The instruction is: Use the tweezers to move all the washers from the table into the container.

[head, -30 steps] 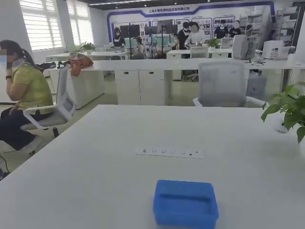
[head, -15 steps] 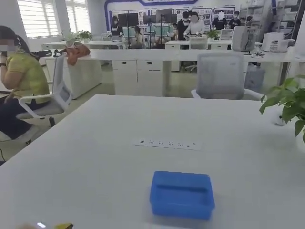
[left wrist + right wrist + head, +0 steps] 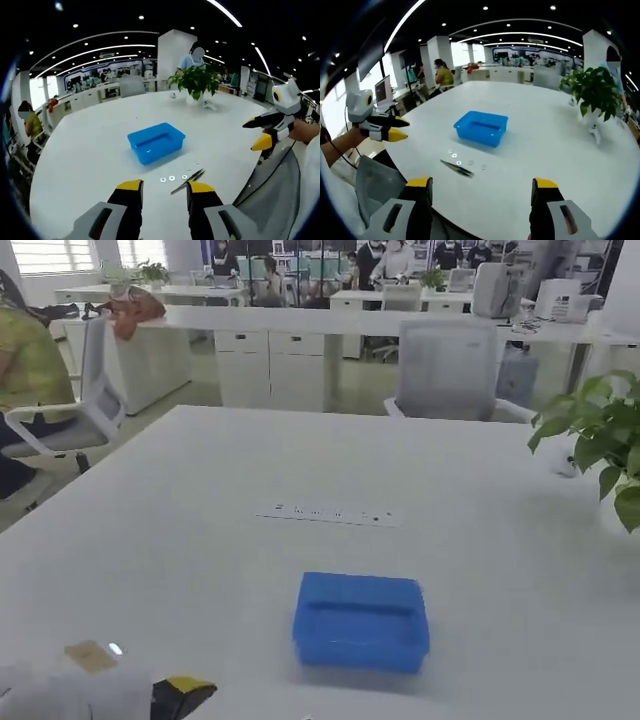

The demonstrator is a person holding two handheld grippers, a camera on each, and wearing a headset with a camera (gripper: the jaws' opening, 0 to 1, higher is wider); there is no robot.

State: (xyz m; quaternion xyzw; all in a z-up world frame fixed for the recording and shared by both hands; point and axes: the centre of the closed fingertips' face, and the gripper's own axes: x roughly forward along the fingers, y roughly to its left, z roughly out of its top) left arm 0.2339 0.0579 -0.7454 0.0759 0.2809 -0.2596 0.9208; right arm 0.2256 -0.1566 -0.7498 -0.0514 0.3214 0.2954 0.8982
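Since 1 s ago the headset has tipped downward, so the far desks have slid toward the top of the head view, and the left gripper (image 3: 188, 695) now shows at the lower left, where 0.5 s ago only a sliver of its yellow tip showed. Its jaws stand apart with nothing between them, as the left gripper view shows along the 2 yellow tips at its bottom. The right gripper (image 3: 482, 183) is spread wider and also holds nothing; seen from the left gripper view it hangs in the air by the near edge of the table (image 3: 150, 540). The tweezers (image 3: 187, 181) lie flat on the white top near that edge, touched by neither gripper. 5 washers (image 3: 172, 178) lie in a loose curved row just beside the tweezers, between them and the blue container (image 3: 360, 620), which stands upright on the table, well apart from both grippers. Beyond the container a white power strip (image 3: 330, 514) sits in the tabletop, and a potted plant (image 3: 600, 440) stands at the far right of the table. At the far side stands a grey chair (image 3: 448, 370).
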